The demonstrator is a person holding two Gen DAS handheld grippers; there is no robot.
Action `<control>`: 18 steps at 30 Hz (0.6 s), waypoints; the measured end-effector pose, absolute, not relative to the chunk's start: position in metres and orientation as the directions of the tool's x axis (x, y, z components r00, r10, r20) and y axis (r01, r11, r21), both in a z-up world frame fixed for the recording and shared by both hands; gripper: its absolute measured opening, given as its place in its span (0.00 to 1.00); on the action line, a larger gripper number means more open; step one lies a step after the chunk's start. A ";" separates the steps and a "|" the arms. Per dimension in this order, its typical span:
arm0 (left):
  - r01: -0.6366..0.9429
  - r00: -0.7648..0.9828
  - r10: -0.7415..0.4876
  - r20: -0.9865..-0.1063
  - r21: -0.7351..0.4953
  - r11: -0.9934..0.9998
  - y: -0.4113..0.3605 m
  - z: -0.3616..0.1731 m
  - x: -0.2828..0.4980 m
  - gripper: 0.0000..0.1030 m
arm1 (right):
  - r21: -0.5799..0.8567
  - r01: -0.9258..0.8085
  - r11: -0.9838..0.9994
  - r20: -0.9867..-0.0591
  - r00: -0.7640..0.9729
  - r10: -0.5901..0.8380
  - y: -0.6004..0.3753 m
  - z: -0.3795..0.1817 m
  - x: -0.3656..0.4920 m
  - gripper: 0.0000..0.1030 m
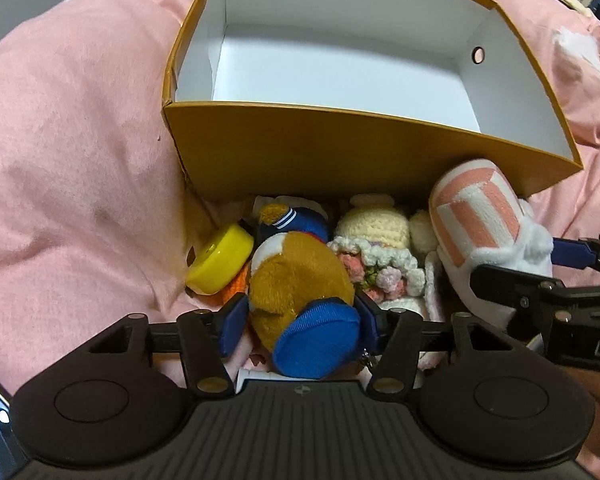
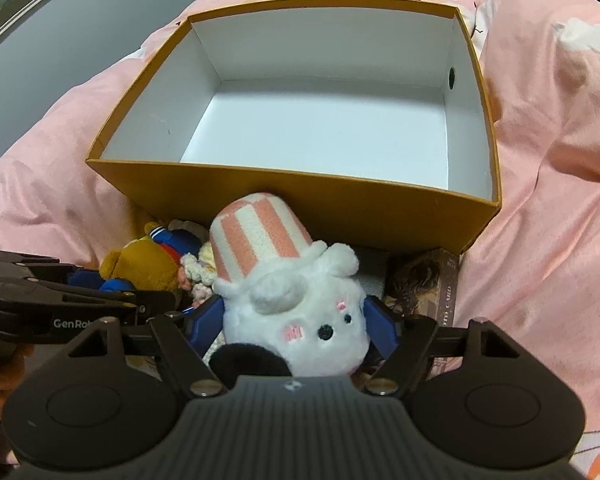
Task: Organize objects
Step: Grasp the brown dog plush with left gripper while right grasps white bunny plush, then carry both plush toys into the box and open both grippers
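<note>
One brown plush toy is pinched by the left gripper; one white plush by the right gripper; one cardboard box is seen.

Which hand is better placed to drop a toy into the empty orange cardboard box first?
Right, probably. The right gripper clamps the white plush toy with the pink-striped hat, lying atop the pile, facing the orange cardboard box. The left gripper straddles the brown plush toy, wedged lower; its grip is unclear.

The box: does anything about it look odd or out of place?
Yes. The box is empty, while the toys, such as the brown plush and white plush, lie heaped outside against its near wall.
</note>
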State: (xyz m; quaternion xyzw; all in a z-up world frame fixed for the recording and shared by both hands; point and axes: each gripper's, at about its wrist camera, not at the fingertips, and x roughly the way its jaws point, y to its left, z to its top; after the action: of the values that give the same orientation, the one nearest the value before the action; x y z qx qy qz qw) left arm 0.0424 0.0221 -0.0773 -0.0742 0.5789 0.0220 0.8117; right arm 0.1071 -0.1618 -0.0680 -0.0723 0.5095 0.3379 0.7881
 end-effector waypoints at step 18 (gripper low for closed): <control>-0.028 0.605 -0.112 -0.789 -0.162 0.986 0.026 0.025 -0.008 0.52 | 0.450 -0.486 0.749 -0.732 0.280 0.621 -0.205 -0.009 0.110 0.70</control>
State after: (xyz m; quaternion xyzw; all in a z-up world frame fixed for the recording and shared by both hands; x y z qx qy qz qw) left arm -0.0084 0.0258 0.0246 -0.0789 0.4440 -0.0238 0.8922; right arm 0.1096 -0.2051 -0.0086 0.0692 0.4892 0.3473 0.7970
